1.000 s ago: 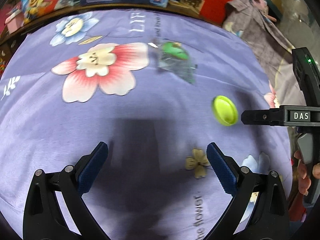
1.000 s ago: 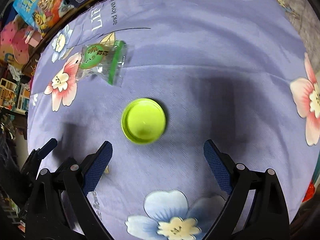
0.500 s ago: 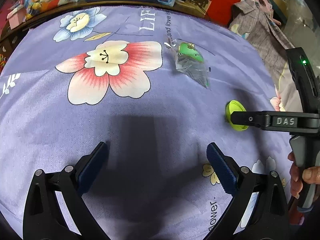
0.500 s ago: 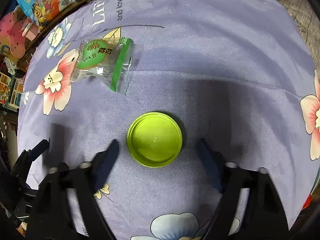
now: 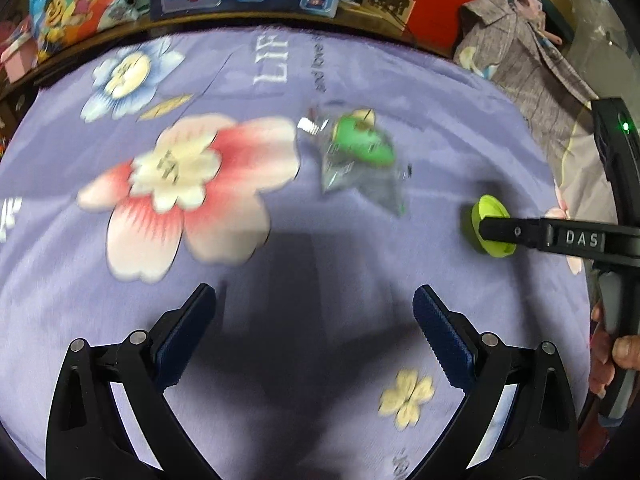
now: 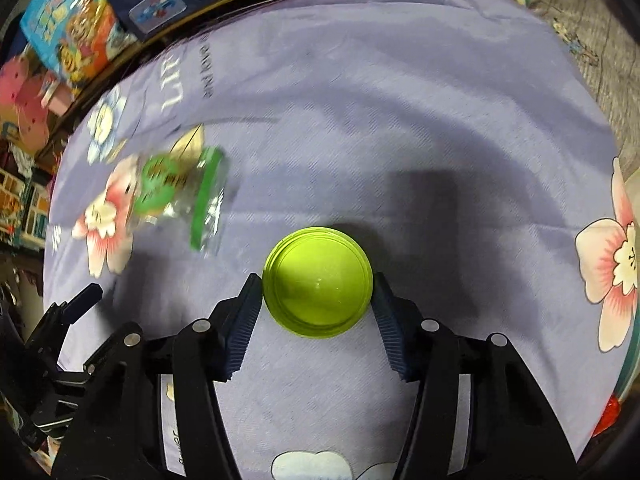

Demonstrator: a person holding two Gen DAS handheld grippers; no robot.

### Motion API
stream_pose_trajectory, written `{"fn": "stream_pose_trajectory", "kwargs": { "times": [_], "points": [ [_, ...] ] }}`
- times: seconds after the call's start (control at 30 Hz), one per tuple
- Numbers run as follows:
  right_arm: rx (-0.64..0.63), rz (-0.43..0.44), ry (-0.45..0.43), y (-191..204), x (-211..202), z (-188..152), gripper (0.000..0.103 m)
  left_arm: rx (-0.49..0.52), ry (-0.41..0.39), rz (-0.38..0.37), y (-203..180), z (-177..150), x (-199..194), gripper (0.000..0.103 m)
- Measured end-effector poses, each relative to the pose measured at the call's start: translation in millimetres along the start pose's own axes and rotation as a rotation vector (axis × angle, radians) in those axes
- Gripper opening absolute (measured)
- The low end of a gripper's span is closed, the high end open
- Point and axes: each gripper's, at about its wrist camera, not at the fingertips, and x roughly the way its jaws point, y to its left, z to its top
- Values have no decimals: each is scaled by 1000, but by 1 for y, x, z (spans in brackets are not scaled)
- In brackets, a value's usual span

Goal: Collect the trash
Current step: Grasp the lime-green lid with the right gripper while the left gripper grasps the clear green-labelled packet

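1. While it hangs over the purple floral cloth (image 5: 304, 240), the left gripper (image 5: 314, 300) has its blue-padded fingers spread wide with nothing between them.
2. Ahead of it and to its right lies a clear wrapper (image 5: 360, 160) with a green label, blurred, flat on the cloth.
3. Farther right, the right gripper (image 6: 318, 284) pinches the lime-green lid (image 6: 318, 282), one pad against each side of its rim.
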Motion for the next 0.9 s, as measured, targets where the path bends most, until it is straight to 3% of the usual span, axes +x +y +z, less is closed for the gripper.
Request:
{"fn": "stream_pose_trajectory", "kwargs": {
  "times": [0.33, 0.57, 0.7, 0.77, 0.8, 0.9],
  "points": [
    [44, 61, -16, -30, -3, 21, 54, 41, 30, -10, -35, 56, 35, 99],
    [52, 92, -12, -44, 2, 25, 54, 49, 76, 61, -47, 73, 71, 99],
    [60, 103, -11, -53, 3, 25, 54, 40, 62, 91, -49, 74, 80, 99],
    [66, 108, -11, -57, 3, 24, 54, 37, 42, 91, -48, 72, 79, 93],
    [69, 112, -13, -59, 2, 23, 54, 41, 32, 113, -49, 71, 77, 80],
    [77, 119, -17, -64, 0, 21, 54, 28, 23, 101, -46, 69, 71, 72]
  ]
}}
